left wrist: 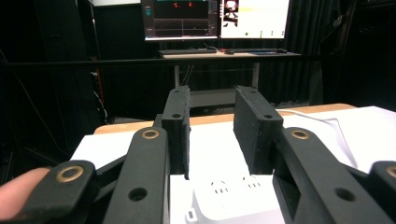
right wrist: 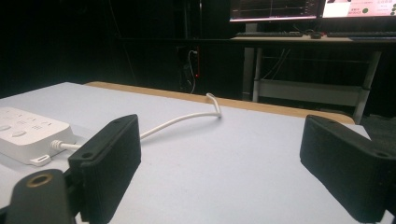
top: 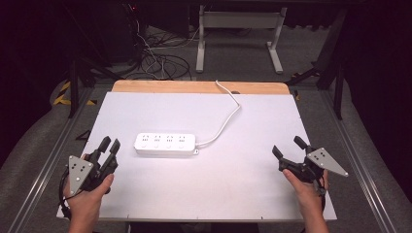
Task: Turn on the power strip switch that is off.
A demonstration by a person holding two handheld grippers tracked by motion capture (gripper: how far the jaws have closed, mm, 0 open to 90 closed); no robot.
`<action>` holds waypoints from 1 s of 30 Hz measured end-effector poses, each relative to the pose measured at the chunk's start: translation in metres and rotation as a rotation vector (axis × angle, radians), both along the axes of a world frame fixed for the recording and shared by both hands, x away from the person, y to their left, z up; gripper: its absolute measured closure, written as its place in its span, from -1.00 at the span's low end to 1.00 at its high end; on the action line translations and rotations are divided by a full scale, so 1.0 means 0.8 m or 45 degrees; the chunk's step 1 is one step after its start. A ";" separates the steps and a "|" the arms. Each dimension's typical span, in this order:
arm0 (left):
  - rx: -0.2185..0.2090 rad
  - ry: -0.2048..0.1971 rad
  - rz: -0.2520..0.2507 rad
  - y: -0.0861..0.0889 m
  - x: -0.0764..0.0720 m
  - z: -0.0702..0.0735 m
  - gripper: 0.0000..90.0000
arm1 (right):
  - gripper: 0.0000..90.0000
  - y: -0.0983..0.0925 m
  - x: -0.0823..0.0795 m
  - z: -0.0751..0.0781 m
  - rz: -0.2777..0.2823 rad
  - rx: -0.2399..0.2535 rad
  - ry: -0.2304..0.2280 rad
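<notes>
1. Dark room surrounds a white table (top: 204, 194) with a wooden strip along its far edge; monitors glow behind it in both gripper views.
2. At 8 o'clock on the table, the left gripper (top: 110, 147) is held in a hand and points to 1 o'clock. Its jaws stand a narrow gap apart with nothing between them; no pad touches anything.
3. Near the centre, slightly toward 9 o'clock, the power strip (top: 165, 144) lies flat, just beside the left gripper but apart from it. Its cord (top: 224, 121) runs toward 12 o'clock and goes over the far edge.
4. At 4 o'clock, the right gripper (top: 286, 150) points toward 10 o'clock, well apart from the strip. Its jaws are wide open and empty.
</notes>
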State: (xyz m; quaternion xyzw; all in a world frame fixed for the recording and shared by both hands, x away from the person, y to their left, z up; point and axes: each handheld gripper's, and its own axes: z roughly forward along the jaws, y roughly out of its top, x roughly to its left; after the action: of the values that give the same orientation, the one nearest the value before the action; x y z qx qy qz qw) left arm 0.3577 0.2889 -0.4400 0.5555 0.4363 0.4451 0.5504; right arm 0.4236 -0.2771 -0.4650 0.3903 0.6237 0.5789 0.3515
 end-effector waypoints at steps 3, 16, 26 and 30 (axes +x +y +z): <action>0.008 0.011 -0.004 0.000 0.001 0.002 0.53 | -0.70 0.001 0.001 0.000 0.002 -0.007 0.000; 0.040 0.084 -0.046 -0.010 0.012 0.014 0.90 | -0.70 0.002 0.002 0.000 0.005 -0.004 0.001; 0.077 0.198 -0.099 -0.013 0.019 0.021 1.00 | -0.70 0.001 0.002 0.000 0.009 -0.001 0.004; 0.082 0.214 -0.099 -0.014 0.023 0.023 1.00 | -0.70 0.001 0.002 0.000 0.009 0.001 0.005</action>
State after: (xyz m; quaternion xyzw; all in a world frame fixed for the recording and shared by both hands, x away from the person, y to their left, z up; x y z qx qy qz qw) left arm 0.3759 0.2774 -0.4220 0.6248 0.4446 0.3888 0.5107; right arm 0.4249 -0.2765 -0.4652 0.3893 0.6257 0.5796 0.3479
